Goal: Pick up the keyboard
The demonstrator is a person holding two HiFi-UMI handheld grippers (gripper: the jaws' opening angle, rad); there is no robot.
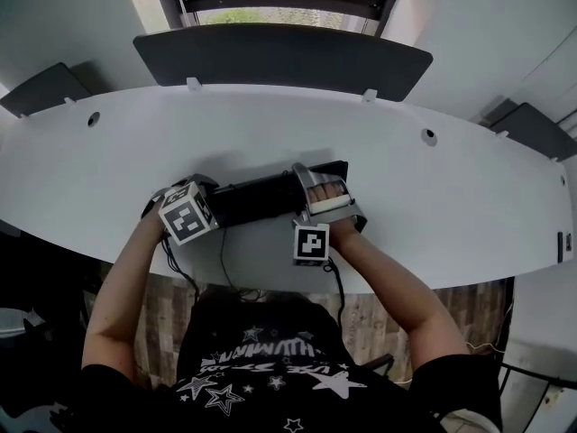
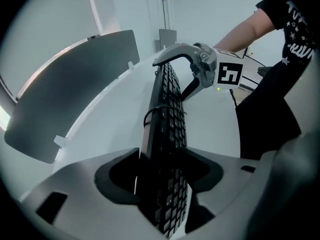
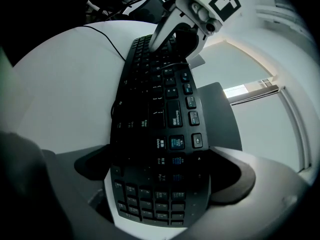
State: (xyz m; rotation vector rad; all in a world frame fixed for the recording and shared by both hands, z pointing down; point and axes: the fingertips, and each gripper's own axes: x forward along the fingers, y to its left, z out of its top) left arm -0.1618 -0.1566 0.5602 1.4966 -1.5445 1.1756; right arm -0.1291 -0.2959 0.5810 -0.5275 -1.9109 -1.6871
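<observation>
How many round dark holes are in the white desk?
2. One round dark hole sits toward the far left of the white curved desk, the other toward the far right. Others may be hidden beneath the person's arms.

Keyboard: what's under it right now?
Only the white desk shows beneath the keyboard, which is tipped up on its long edge. Whether that edge touches the desk is covered by the keyboard itself.

A long white bench (image 1: 433,206) curves across the room, with a round cable hole (image 1: 429,137) toward each end and a dark divider panel (image 1: 279,57) along its far edge. Near the front edge a black keyboard (image 1: 257,197) is tilted up on one long side, its cable (image 3: 107,39) trailing over the top.
</observation>
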